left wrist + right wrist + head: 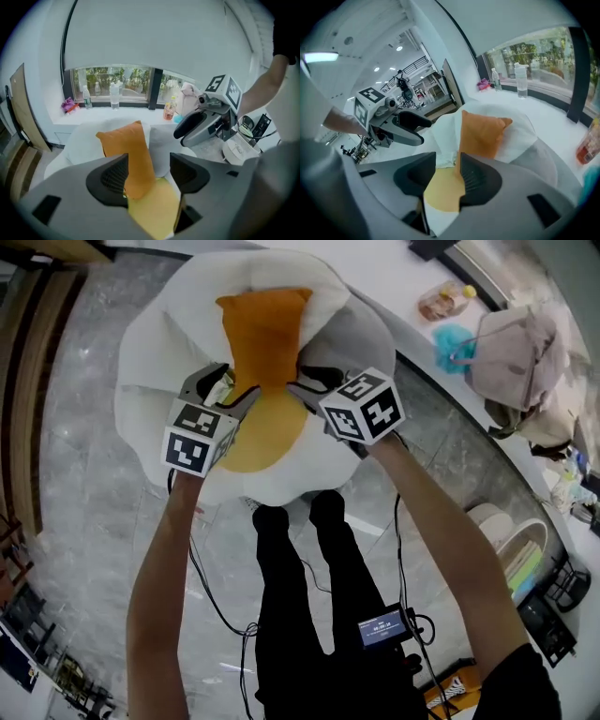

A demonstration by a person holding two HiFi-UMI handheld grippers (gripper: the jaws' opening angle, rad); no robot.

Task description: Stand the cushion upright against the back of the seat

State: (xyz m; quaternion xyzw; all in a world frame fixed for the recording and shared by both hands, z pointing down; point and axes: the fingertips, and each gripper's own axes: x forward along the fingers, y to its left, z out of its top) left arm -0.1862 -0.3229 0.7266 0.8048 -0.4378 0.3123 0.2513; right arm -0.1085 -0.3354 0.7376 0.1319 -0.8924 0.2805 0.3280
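Observation:
An orange cushion (pixel 265 329) stands upright on a white egg-shaped seat (pixel 159 343), leaning on its puffy back above the yellow centre (pixel 267 432). My left gripper (pixel 228 390) hovers at the cushion's lower left and my right gripper (pixel 314 382) at its lower right. In the left gripper view the jaws of the left gripper (pixel 149 176) stand apart, with the cushion (pixel 126 145) seen beyond the gap. The right gripper (pixel 447 176) also has a gap between its jaws, and the cushion (pixel 483 133) lies past them. Neither holds anything.
A window sill with bottles (pixel 115 96) runs behind the seat. A beige bag (pixel 520 357) and a teal object (pixel 455 343) lie at the upper right. The person's legs (pixel 300 587) stand just in front of the seat, with cables on the marble floor (pixel 75 474).

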